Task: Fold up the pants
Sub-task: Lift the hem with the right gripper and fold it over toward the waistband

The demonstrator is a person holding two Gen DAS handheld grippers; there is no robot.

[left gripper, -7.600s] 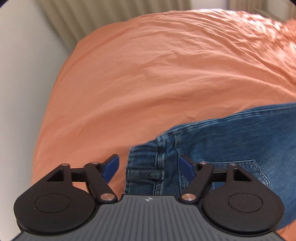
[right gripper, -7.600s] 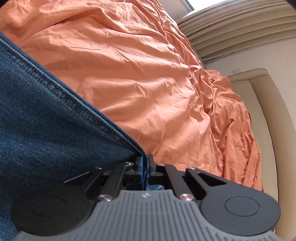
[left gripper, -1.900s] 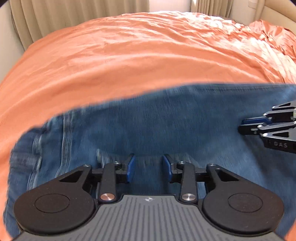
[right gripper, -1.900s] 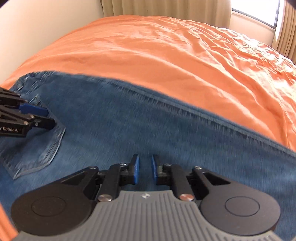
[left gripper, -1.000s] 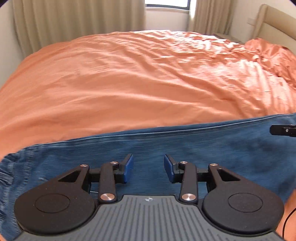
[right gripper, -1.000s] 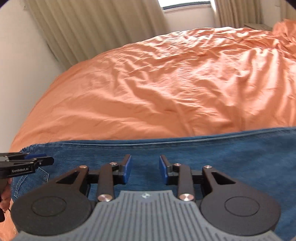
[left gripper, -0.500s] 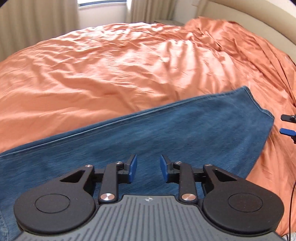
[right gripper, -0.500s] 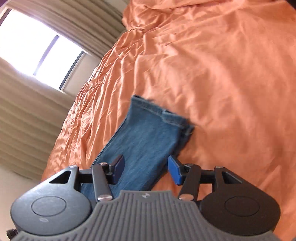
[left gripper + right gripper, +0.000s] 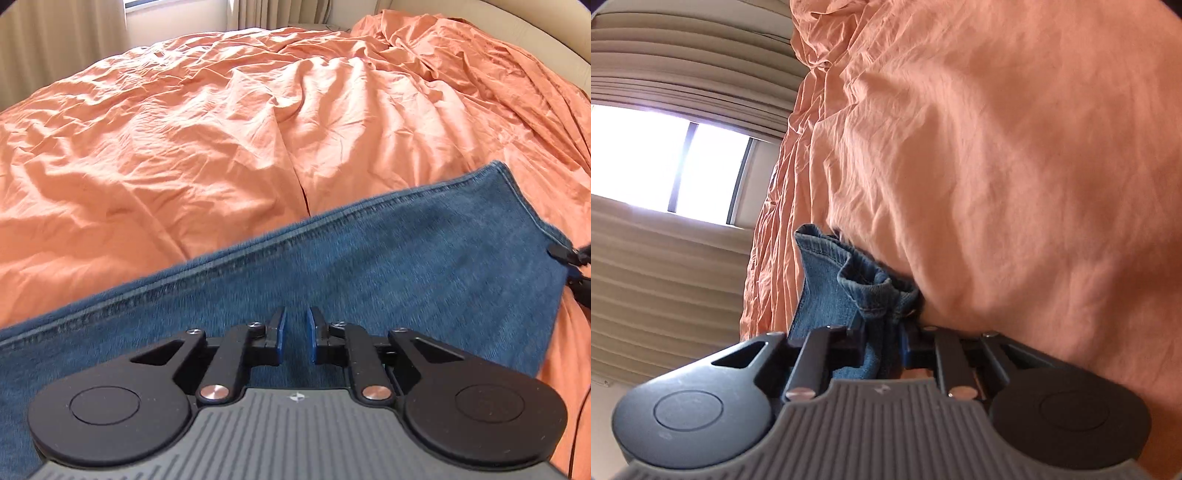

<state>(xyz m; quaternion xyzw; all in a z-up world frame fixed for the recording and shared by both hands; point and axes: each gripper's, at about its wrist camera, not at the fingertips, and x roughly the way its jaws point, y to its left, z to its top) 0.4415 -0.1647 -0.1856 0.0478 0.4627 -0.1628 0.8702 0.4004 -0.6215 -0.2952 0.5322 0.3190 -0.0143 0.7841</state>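
The left hand-held gripper point(image 9: 295, 334) is showing a grey ribbed body with a small cross-shaped mark at its front edge, two round black discs at its sides, black linkage bars pinned with silver screws, and blue-faced fingers point(image 9: 277, 332). The right hand-held gripper point(image 9: 882, 347) is wearing the same grey ribbing, black discs and silver screws. A thin black cable point(image 9: 580, 424) is trailing at the lower right edge.

Blue denim pants point(image 9: 369, 266), leg flat on bed, hem corner bunched
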